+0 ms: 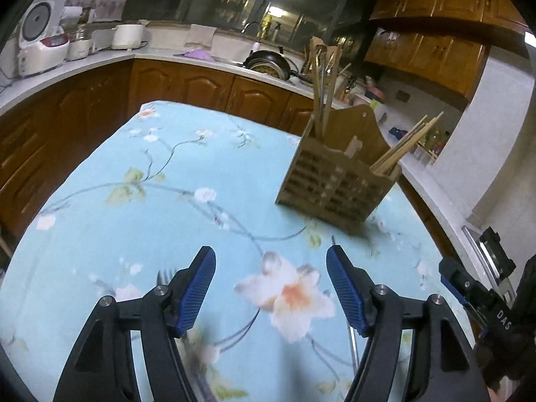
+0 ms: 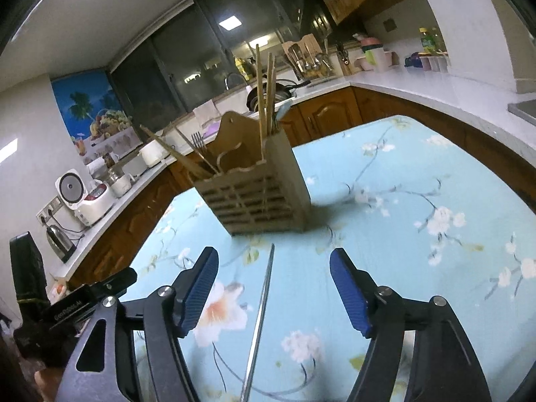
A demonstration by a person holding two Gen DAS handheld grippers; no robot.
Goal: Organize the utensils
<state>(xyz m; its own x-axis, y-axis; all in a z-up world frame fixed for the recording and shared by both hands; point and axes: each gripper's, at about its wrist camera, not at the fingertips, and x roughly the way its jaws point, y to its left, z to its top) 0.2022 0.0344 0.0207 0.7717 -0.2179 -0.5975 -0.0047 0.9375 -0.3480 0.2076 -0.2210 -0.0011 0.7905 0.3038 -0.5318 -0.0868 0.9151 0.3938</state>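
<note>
Both tongs, left (image 1: 270, 261) & right (image 2: 274, 263), open, gripping nothing; metal rod (image 2: 259, 318) btwn right jaws; wooden holder (image 2: 258, 197) beyond.

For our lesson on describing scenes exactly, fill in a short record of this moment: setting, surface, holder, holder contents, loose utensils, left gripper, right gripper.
setting: kitchen with wooden cabinets
surface: table under a blue floral tablecloth
holder: slotted wooden utensil holder, upright on the cloth
holder contents: chopsticks, a fork
loose utensils: metal utensil handle lying on the cloth; fork tines showing beside one finger
left gripper: open, nothing between its pads
right gripper: open, the handle below the gap, ungripped
</note>
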